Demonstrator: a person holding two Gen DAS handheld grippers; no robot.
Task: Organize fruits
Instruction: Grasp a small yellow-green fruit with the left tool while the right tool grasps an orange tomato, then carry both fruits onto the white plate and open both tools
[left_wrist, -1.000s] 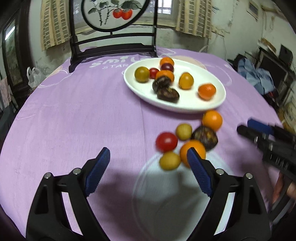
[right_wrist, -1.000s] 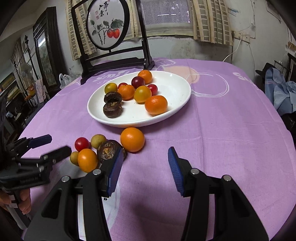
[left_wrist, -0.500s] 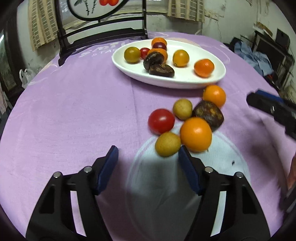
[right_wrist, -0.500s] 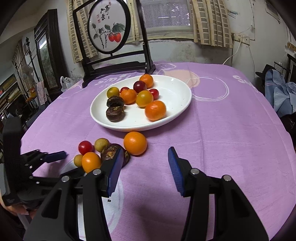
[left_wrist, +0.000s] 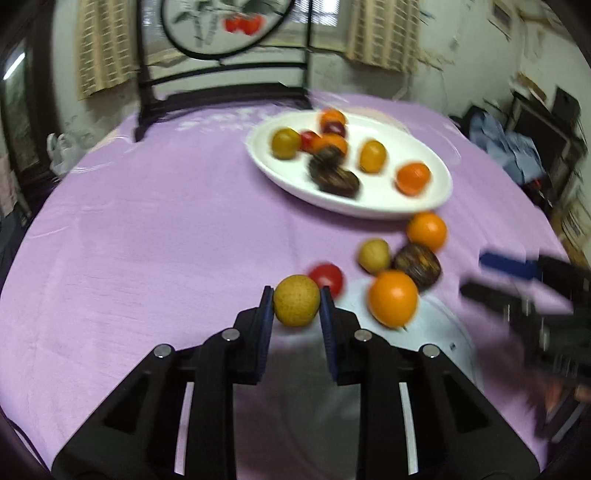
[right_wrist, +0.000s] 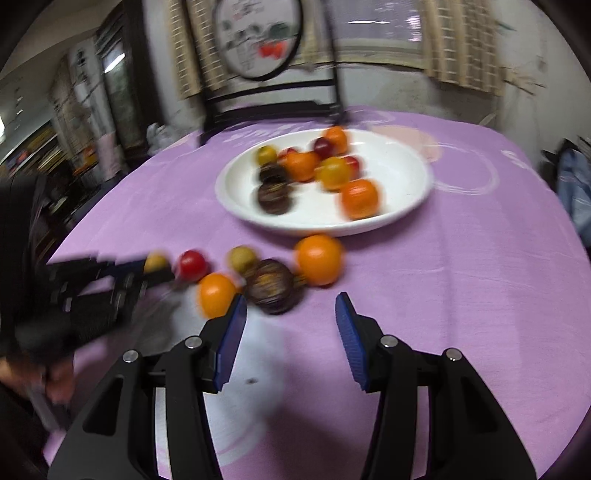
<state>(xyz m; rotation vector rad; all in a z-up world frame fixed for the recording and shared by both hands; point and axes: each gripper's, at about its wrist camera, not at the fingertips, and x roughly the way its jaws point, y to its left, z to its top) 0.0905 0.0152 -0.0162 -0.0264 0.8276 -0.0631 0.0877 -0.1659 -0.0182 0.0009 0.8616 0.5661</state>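
Observation:
My left gripper is shut on a small yellow fruit, held just above the purple cloth; both also show in the right wrist view. Loose fruit lie beside it: a red tomato, a yellow fruit, a dark brown fruit and two oranges. A white plate beyond holds several fruits. My right gripper is open and empty, just short of the dark brown fruit.
The round table has a purple cloth. A black chair with a round painted panel stands at the far edge. Clothes and clutter lie beyond the table at right.
My left gripper has closed on the small yellow fruit and lifted it left, away from the cluster. My right gripper has moved closer to the loose fruit, still open.

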